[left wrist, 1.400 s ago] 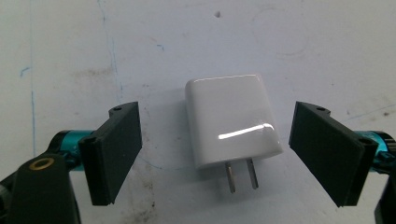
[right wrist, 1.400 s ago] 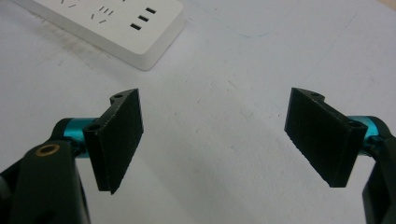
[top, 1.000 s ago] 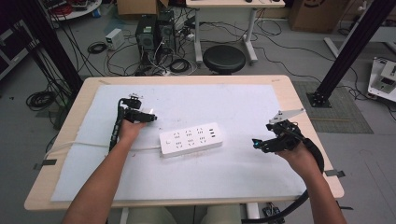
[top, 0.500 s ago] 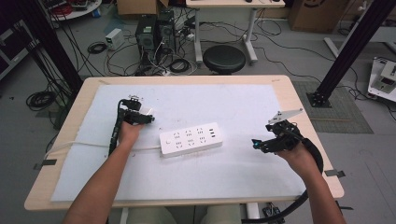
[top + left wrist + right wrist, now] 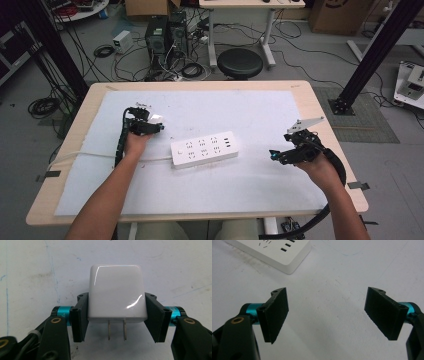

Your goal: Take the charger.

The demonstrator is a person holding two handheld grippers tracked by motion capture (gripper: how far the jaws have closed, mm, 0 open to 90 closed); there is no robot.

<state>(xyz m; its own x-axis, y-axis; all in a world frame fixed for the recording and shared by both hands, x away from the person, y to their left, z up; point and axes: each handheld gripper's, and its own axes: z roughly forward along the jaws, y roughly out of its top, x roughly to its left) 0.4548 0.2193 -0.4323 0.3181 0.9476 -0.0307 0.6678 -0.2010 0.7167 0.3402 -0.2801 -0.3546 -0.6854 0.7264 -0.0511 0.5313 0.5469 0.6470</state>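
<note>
A white plug adapter (image 5: 116,290) with two metal prongs facing the camera sits between my left gripper's pads. The left gripper (image 5: 117,315) has just been closing and now presses on both of the adapter's sides. From above, the left gripper (image 5: 149,128) is at the mat's left, and the adapter (image 5: 156,119) shows as a small white block at its tip. A white power strip (image 5: 204,148) lies flat mid-table, to the right of it. My right gripper (image 5: 278,156) hovers low at the right with its jaws wide apart and nothing between them (image 5: 329,315). A corner of the power strip (image 5: 277,250) lies ahead of it.
A white mat (image 5: 225,107) covers the wooden table (image 5: 320,107). The strip's white cable (image 5: 80,155) runs off to the left edge. Beyond the far edge stand a black stool (image 5: 240,62), computer towers (image 5: 162,37) and tangled floor cables.
The left jaws have drawn in from wide apart onto the white adapter. The right hand and the power strip have stayed where they were.
</note>
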